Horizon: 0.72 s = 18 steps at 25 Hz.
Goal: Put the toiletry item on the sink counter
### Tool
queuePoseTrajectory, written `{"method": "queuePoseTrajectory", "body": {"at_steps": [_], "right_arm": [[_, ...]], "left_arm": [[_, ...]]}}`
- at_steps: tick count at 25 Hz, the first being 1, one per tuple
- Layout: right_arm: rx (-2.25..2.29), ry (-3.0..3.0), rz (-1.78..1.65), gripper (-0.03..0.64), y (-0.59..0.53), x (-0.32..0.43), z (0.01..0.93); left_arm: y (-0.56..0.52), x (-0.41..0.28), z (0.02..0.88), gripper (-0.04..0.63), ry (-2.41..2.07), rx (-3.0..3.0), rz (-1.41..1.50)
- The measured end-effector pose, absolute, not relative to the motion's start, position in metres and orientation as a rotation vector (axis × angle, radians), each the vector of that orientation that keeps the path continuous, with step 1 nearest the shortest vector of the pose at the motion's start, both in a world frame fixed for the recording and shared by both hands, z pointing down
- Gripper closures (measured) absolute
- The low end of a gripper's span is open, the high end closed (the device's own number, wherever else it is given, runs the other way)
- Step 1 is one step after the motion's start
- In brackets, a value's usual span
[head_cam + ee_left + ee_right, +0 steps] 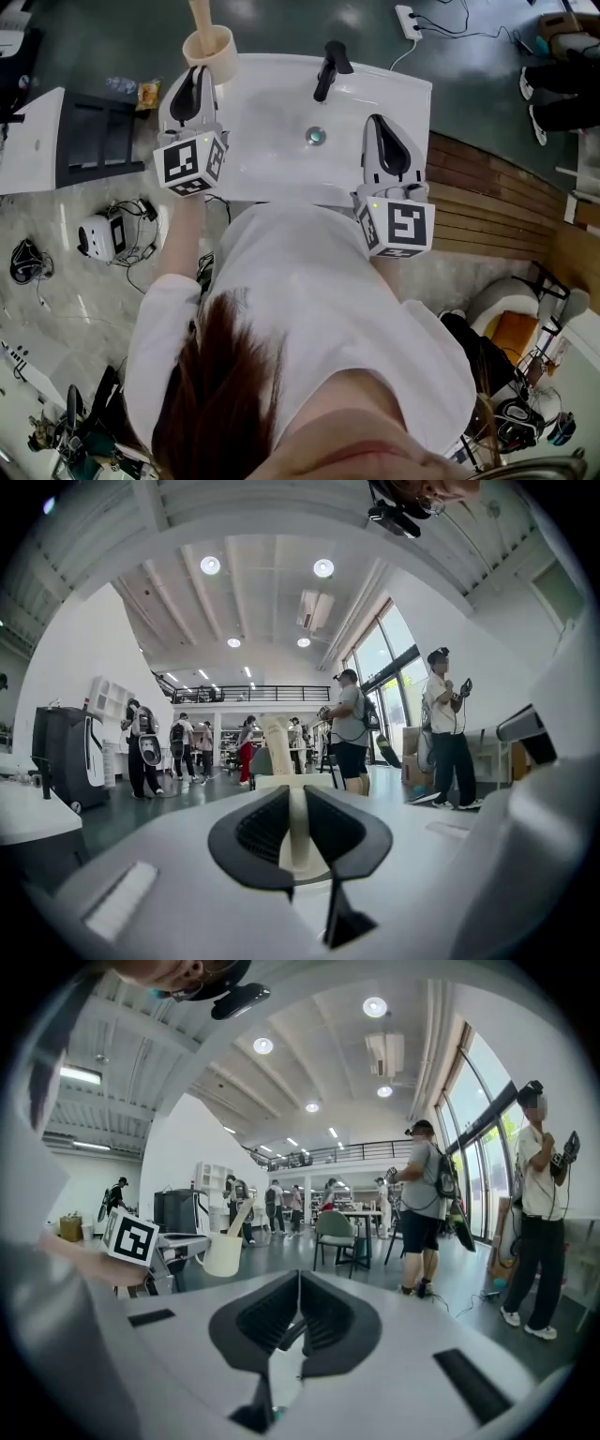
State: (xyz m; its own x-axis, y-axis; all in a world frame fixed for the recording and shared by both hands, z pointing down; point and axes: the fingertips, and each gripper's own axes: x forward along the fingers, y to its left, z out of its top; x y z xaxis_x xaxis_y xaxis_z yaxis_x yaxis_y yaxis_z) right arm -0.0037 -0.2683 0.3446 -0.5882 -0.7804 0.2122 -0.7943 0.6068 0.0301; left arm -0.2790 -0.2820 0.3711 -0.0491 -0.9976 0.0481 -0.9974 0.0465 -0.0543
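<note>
Firmly, the left gripper (198,71) clamps the cream cup (212,51) at its tips, while the right gripper (377,122) sits closed, empty.

A big open lab hall: a lone mock-up sink (272,112), floor cables (450,28), a mezzanine (248,694), people (349,728) holding recording rigs.

The cup (208,47), a stick (200,13) standing in it, is at the tabletop's (412,98) back left corner, left of the faucet (330,66), with the drain (316,136) before it.
</note>
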Motion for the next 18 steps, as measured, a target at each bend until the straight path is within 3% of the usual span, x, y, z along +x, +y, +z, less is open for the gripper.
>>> {"method": "queuePoseTrajectory", "body": {"at_steps": [18], "right_arm": [[1.4, -2.574, 0.116, 0.604, -0.259, 0.007, 0.35]], "left_arm": [[-0.308, -0.296, 0.457, 0.54, 2.384, -2.192, -0.261]]}}
